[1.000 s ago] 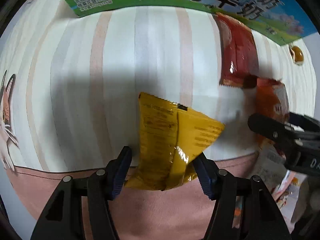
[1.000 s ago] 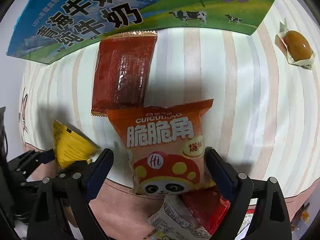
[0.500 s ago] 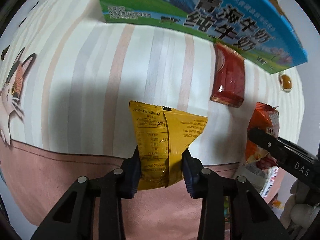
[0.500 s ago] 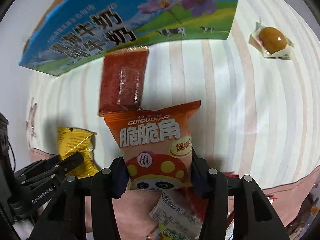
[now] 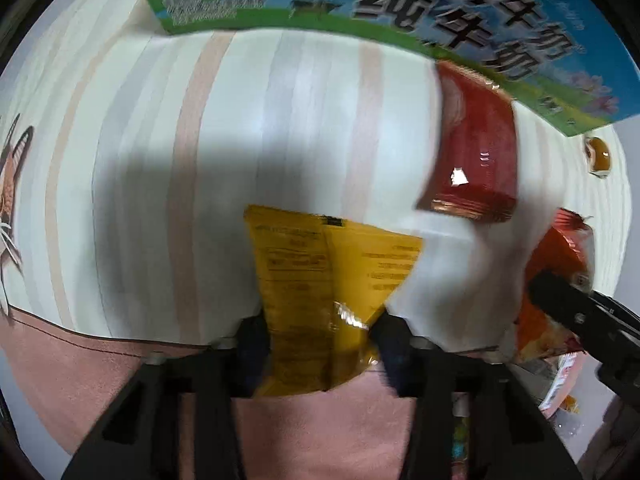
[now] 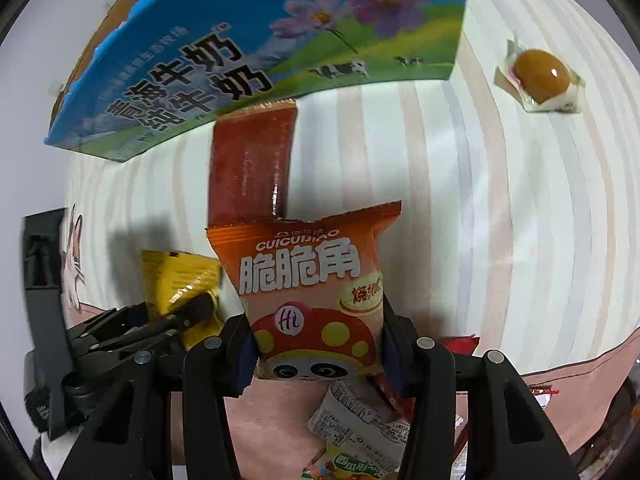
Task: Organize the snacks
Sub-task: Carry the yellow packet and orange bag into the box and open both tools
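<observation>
Ahead of both tongs stands the milk carton box on the striped worktop. The right tongs are clamped on the orange snack bag; the left tongs pinch the yellow packet, though blur softens that view. Carry both level toward the box, probably the destination, keeping each grip firm.

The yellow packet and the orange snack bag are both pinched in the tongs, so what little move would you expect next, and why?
Probably a lift and carry toward the milk carton box. The left tongs are shut on the yellow packet, and the right tongs are shut on the orange snack bag. The box stands just behind, a likely place to collect them, though its opening is not visible.
</observation>
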Demonstrator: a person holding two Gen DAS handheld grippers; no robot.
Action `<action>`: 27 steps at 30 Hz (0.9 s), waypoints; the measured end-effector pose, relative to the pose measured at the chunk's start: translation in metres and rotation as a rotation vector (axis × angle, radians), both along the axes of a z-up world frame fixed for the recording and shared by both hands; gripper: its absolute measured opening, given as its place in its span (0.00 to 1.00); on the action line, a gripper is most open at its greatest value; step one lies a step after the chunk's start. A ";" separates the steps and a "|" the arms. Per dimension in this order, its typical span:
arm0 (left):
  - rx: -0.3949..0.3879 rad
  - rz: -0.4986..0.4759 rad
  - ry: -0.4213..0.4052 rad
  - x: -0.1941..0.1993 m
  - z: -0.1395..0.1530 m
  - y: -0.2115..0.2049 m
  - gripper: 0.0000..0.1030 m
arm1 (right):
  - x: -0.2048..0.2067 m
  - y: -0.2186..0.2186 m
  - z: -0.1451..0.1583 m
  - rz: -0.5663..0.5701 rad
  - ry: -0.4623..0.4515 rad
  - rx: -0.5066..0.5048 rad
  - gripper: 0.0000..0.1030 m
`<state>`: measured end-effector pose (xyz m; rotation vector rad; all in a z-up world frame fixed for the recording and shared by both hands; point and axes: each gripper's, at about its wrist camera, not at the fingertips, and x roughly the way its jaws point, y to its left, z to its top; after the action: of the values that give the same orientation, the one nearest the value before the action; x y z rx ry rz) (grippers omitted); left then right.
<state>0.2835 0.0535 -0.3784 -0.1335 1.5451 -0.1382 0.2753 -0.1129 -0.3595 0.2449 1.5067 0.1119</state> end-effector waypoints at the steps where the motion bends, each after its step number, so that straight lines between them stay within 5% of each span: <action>1: 0.000 -0.002 -0.009 -0.001 0.003 0.001 0.33 | -0.001 -0.001 0.002 -0.002 -0.007 0.001 0.52; 7: -0.083 0.031 -0.072 -0.007 0.052 0.020 0.30 | -0.006 -0.014 0.022 -0.005 -0.055 0.040 0.52; 13: -0.207 0.042 -0.198 0.006 0.143 0.037 0.30 | -0.003 -0.024 0.091 -0.019 -0.160 0.142 0.52; 18: -0.238 0.016 -0.278 0.061 0.210 0.025 0.30 | 0.037 -0.025 0.150 -0.037 -0.267 0.155 0.52; 22: -0.190 -0.002 -0.285 0.114 0.222 0.004 0.30 | 0.097 -0.022 0.160 -0.057 -0.286 0.104 0.52; 27: -0.117 0.004 -0.212 0.191 0.195 0.000 0.30 | 0.148 -0.017 0.131 -0.070 -0.217 0.046 0.52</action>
<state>0.4744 0.0538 -0.1831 -0.2081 1.3255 -0.2324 0.4228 -0.1294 -0.2290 0.3115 1.2795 0.1137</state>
